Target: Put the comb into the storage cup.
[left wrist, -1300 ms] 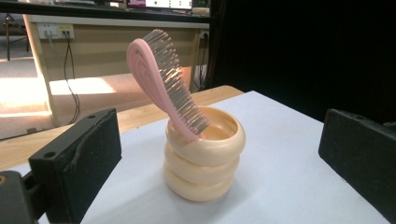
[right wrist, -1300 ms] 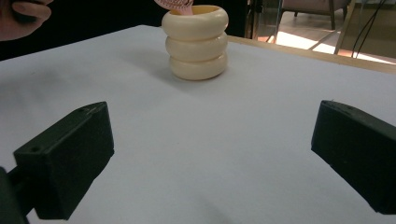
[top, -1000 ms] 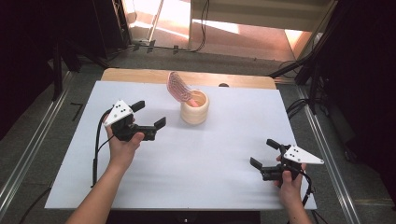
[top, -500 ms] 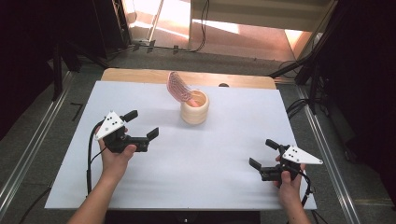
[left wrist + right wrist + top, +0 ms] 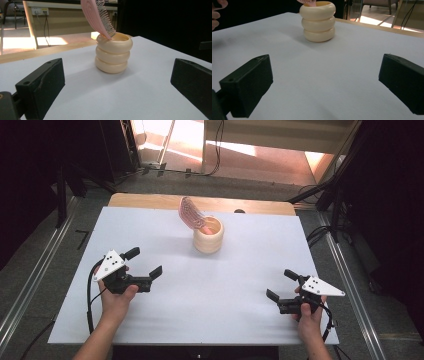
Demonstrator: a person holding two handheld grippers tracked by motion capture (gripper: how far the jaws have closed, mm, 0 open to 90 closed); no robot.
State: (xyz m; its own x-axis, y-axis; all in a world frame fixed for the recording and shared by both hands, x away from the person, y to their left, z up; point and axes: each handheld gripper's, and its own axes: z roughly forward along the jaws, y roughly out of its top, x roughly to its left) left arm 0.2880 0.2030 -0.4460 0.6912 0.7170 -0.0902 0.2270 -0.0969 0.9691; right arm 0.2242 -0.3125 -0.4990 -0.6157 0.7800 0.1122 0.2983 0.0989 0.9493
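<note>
High view is showing the pink comb point(image 5: 190, 213) standing in the ringed cream holder point(image 5: 208, 236) at the table's point(image 5: 215, 290) far middle, leaning up and back-left. Left tool point(image 5: 145, 267), jaws gaping apart, is sitting nearer and pointing toward it; right tool point(image 5: 281, 285), also gaping, is waiting well apart.

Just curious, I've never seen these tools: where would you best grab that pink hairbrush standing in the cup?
Probably the pink hairbrush's flat head, which juts tilted above the cream ringed cup. Come from above with the nearer left hand-held gripper, jaws closing across its thin smooth back and bristles.
</note>
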